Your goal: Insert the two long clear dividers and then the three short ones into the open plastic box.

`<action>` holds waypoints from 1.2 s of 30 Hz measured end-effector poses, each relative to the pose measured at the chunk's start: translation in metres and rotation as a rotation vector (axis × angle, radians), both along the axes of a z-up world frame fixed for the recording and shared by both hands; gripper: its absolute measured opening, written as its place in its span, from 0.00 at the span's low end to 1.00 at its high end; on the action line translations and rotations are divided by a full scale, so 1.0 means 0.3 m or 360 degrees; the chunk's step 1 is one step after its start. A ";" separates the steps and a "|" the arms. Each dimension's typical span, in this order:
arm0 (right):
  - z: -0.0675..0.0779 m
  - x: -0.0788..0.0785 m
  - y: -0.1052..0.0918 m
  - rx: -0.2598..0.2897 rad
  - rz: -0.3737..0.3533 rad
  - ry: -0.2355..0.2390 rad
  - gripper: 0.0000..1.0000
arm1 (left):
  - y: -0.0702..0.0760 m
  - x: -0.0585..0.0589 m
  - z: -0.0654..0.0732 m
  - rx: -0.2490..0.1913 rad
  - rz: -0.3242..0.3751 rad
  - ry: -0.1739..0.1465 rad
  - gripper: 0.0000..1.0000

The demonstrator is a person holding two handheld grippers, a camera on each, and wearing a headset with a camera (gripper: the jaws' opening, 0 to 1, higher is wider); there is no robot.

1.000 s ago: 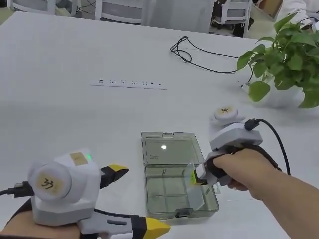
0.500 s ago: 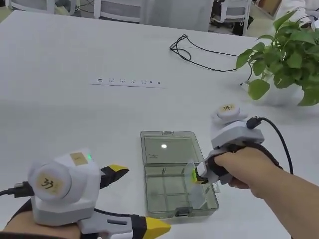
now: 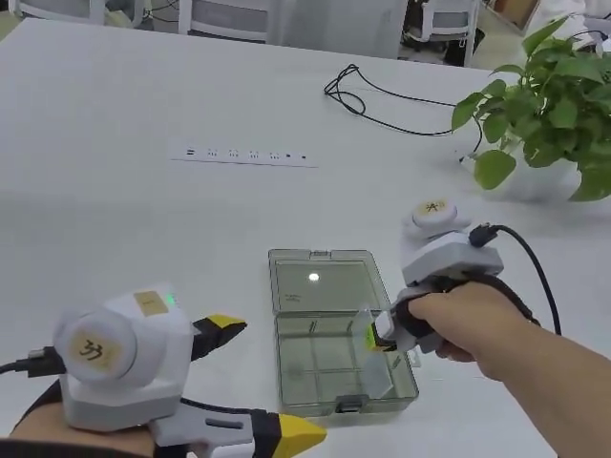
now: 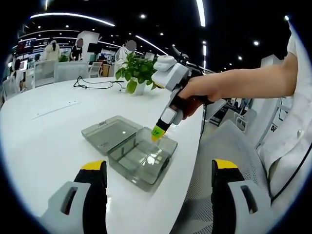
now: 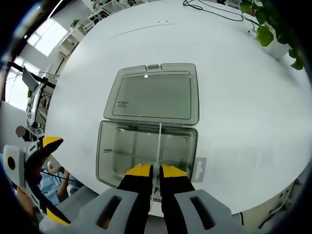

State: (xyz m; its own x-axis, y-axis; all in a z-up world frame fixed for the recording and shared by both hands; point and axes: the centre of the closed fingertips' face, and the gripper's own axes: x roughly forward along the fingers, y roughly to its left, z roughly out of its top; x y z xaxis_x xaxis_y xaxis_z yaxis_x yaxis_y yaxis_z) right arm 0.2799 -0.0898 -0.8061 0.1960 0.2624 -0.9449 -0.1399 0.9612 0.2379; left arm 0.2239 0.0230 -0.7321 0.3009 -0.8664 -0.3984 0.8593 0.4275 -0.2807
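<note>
The open clear plastic box (image 3: 279, 372) lies near the table's front edge, its lid (image 3: 320, 283) folded flat behind the tray. My right gripper (image 3: 379, 336) hovers over the tray's right part, shut on a clear divider (image 3: 363, 320) that stands on edge. In the right gripper view the divider (image 5: 159, 141) runs as a thin line across the tray (image 5: 101, 156) from the shut gripper (image 5: 152, 168). Faint clear dividers cross inside the tray. My left gripper (image 3: 263, 382) is open and holds nothing, low at the front left; its own view shows it (image 4: 158, 168) facing the box (image 4: 131, 173).
A white power strip (image 3: 243, 155) lies mid-table and a black cable (image 3: 382, 100) loops behind it. A potted plant (image 3: 549, 105) stands at the right, with a small round white device (image 3: 431, 218) just behind the box. The table's front edge is close.
My right gripper with the divider has crept slightly toward the lid over the tray. The left gripper and the box have stayed put.
</note>
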 end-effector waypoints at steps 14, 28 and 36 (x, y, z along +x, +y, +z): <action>-0.022 -0.006 0.016 -0.0022 0.0045 -0.0023 0.08 | 0.005 0.003 -0.004 -0.0003 0.0012 -0.0004 0.90; -0.077 -0.008 0.020 0.0033 0.0049 -0.0046 0.09 | 0.019 0.007 -0.013 0.0016 0.0036 0.0003 0.90; -0.063 -0.009 0.022 0.0180 0.0075 -0.0129 0.12 | 0.045 0.015 -0.029 0.0070 0.0075 0.0014 0.90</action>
State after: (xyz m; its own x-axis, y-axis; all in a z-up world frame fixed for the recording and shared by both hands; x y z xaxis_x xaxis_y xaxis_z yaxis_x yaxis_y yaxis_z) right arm 0.2773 -0.0833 -0.8249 0.2553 0.3770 -0.8904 -0.2076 0.9208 0.3303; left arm 0.2285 0.0363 -0.7408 0.3374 -0.8330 -0.4386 0.8355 0.4796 -0.2681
